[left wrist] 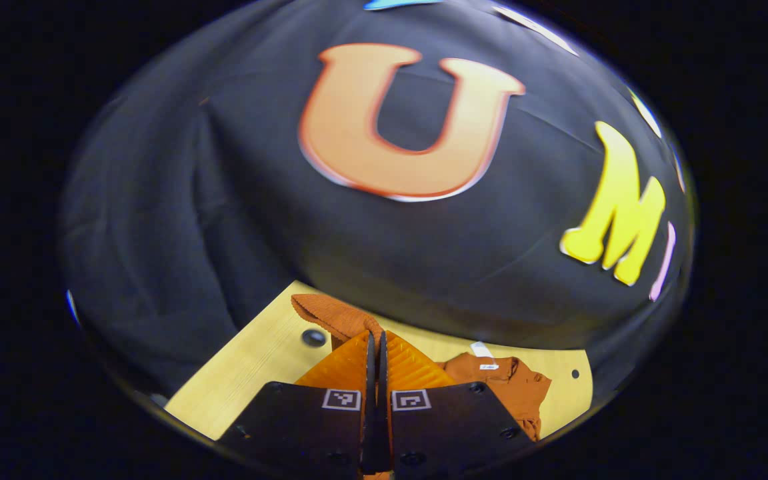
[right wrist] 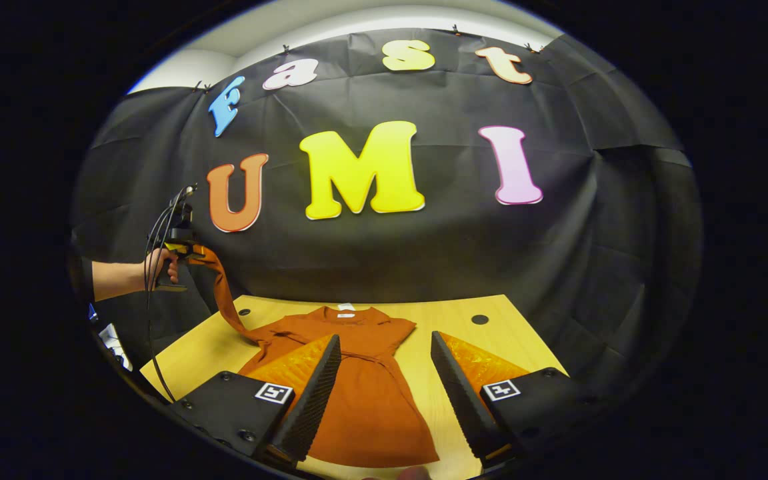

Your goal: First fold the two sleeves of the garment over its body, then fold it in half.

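Garment: we see the rust-orange dress [right wrist: 357, 387] flat on the wooden counter [right wrist: 491, 333].
Sleeve [right wrist: 221, 287]: lifted, pinched in the left gripper [left wrist: 376, 353], jaws closed.
Right gripper [right wrist: 384, 373]: jaws wide apart, holding nothing.
Around: counter holes [right wrist: 479, 319]; a hand [right wrist: 157, 267].

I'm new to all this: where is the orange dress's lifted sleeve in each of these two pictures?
Left gripper view: the sleeve sits low in the middle, pinched in the shut left hand-held gripper.
Right gripper view: the sleeve hangs at the left edge, rising from the dress to that hand-held gripper, held by a hand.
Shared landmark: the white neck label.
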### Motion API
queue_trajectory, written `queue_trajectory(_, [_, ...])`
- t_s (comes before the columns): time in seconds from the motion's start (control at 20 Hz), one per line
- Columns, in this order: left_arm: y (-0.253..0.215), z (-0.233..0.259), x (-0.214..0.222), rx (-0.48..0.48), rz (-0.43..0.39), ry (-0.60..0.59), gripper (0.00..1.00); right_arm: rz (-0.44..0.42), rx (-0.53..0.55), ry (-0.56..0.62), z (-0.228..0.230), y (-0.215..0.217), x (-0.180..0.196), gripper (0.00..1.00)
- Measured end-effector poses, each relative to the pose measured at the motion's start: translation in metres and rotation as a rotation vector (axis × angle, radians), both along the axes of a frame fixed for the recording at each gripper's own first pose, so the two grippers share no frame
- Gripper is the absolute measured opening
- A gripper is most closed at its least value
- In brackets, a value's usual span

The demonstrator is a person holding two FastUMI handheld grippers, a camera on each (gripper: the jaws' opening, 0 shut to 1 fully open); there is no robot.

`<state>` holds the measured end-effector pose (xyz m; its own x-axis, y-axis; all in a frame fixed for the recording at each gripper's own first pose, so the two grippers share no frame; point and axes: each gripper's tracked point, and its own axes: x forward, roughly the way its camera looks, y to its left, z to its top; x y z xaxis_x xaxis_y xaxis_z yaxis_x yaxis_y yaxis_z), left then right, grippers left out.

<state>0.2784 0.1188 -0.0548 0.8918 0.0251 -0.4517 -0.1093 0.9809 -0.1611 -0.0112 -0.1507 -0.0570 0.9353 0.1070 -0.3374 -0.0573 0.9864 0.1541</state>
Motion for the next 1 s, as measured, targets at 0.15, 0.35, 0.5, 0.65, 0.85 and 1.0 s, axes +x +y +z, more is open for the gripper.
queue_trajectory(0.15, [-0.091,-0.006,0.019,0.129,-0.185,-0.005,0.03,-0.073,-0.003,0.006,-0.002,-0.029,-0.013,0.88])
queue_trajectory(0.35, [-0.211,-0.041,0.032,0.243,-0.394,0.013,0.03,-0.163,-0.025,0.028,-0.004,-0.064,-0.033,0.88])
queue_trajectory(0.5, [-0.282,-0.076,0.028,0.303,-0.508,0.049,0.03,-0.228,-0.063,0.05,-0.006,-0.091,-0.05,0.88])
queue_trajectory(0.65, [-0.336,-0.117,0.016,0.364,-0.597,0.089,0.03,-0.297,-0.085,0.073,-0.007,-0.119,-0.065,0.88])
queue_trajectory(0.85, [-0.376,-0.174,0.0,0.448,-0.639,0.169,0.03,-0.376,-0.108,0.104,-0.009,-0.15,-0.082,0.88])
queue_trajectory(1.0, [-0.408,-0.214,-0.008,0.547,-0.659,0.194,0.04,-0.415,-0.121,0.123,-0.01,-0.169,-0.09,0.88])
